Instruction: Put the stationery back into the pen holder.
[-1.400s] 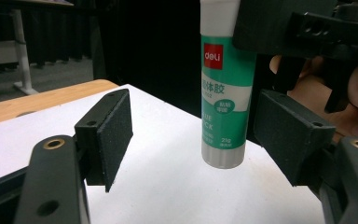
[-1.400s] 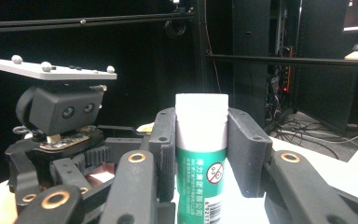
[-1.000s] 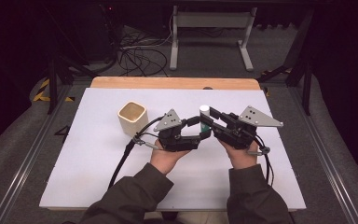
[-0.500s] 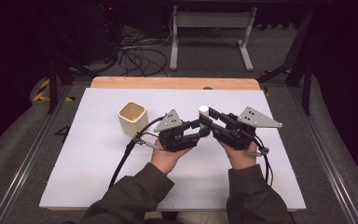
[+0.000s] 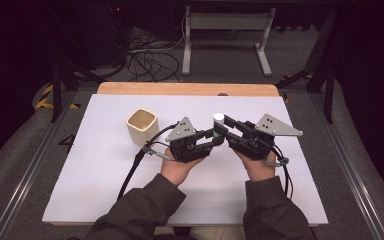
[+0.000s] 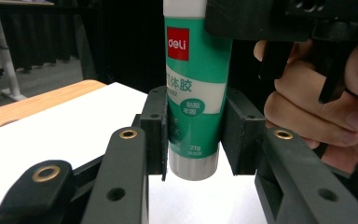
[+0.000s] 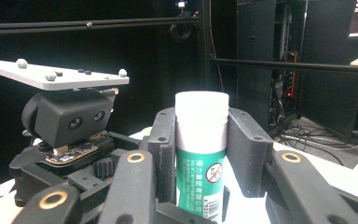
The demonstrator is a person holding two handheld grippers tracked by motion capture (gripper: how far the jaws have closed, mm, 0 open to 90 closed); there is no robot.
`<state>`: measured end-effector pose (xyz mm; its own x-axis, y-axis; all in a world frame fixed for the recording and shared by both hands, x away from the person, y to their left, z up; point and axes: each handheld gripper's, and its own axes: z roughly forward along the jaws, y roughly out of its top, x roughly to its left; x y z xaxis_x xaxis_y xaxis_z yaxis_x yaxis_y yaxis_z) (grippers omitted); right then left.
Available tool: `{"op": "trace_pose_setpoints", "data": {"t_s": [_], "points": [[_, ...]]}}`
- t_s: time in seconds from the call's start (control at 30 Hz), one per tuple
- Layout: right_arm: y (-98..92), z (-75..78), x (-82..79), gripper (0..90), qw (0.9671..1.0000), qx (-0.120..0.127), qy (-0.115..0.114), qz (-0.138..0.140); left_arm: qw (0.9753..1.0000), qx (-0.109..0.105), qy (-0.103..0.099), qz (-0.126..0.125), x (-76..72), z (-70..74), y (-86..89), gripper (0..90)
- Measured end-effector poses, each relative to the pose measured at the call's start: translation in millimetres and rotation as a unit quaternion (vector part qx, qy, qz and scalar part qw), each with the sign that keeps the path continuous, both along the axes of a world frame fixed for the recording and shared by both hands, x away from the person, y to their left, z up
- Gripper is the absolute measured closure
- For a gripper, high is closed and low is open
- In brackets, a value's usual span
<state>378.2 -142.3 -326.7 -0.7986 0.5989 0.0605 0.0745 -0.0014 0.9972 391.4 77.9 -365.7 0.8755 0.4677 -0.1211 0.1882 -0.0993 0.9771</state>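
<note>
- Left gripper view: glue stick (image 6: 197,93), upright, held above the table (image 5: 105,165).
- Left hand-held gripper (image 6: 193,133) clamps its lower body, steadying it.
- Right hand-held gripper (image 7: 200,140) clamps the white cap (image 7: 201,116), likely to uncap.

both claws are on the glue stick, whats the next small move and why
Probably a short pull or twist of the right claw to work the white cap off. Its jaws close on the cap end, while the left claw clamps the green body of the glue stick near its base. The stick is held upright above the table, so the two ends can be parted.
</note>
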Motion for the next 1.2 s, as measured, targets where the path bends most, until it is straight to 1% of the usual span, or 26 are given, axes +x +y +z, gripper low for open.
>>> {"op": "trace_pose_setpoints", "data": {"t_s": [0.1, 0.23, 0.4, 0.43, 0.57, 0.73, 0.87, 1.13, 1.2], "points": [[-0.2, -0.2, 0.8, 63.9, 1.0, 0.0, 0.002, -0.001, 1.0, 0.004, -0.001, 0.002, 0.4, -0.1, 0.7, 65.5], [-1.2, 0.1, 1.0, 60.5, 1.0, 0.0, 0.0, -0.003, 1.0, 0.006, -0.003, 0.005, 1.3, -0.1, 1.8, 65.5], [-2.8, 0.7, 0.9, 56.3, 1.0, 0.001, -0.001, -0.005, 0.9998, 0.016, -0.008, 0.011, 2.3, 0.4, 4.4, 65.5], [-3.8, 1.0, 0.9, 54.3, 1.0, 0.003, 0.001, -0.004, 0.9997, 0.017, -0.009, 0.014, 2.8, 0.4, 5.5, 65.5], [-5.4, 1.4, 1.0, 52.2, 1.0, 0.005, 0.001, -0.004, 0.9995, 0.022, -0.012, 0.019, 3.5, 0.8, 7.6, 65.5], [-8.6, 2.5, 0.5, 46.3, 0.9999, 0.011, -0.002, -0.006, 0.9992, 0.025, -0.015, 0.026, 4.5, 1.7, 11.0, 65.5], [-10.3, 2.8, 0.4, 43.5, 0.9999, 0.011, 0.001, -0.006, 0.9991, 0.026, -0.015, 0.029, 5.1, 2.5, 13.5, 65.5], [-17.7, 3.4, -0.5, 38.6, 0.9998, 0.013, -0.001, -0.012, 0.9987, 0.026, -0.021, 0.038, 6.2, 5.4, 20.1, 65.5], [-20.1, 3.0, -0.3, 37.5, 0.9998, 0.013, 0.002, -0.015, 0.9985, 0.026, -0.022, 0.041, 6.3, 6.5, 22.2, 65.5]]}}
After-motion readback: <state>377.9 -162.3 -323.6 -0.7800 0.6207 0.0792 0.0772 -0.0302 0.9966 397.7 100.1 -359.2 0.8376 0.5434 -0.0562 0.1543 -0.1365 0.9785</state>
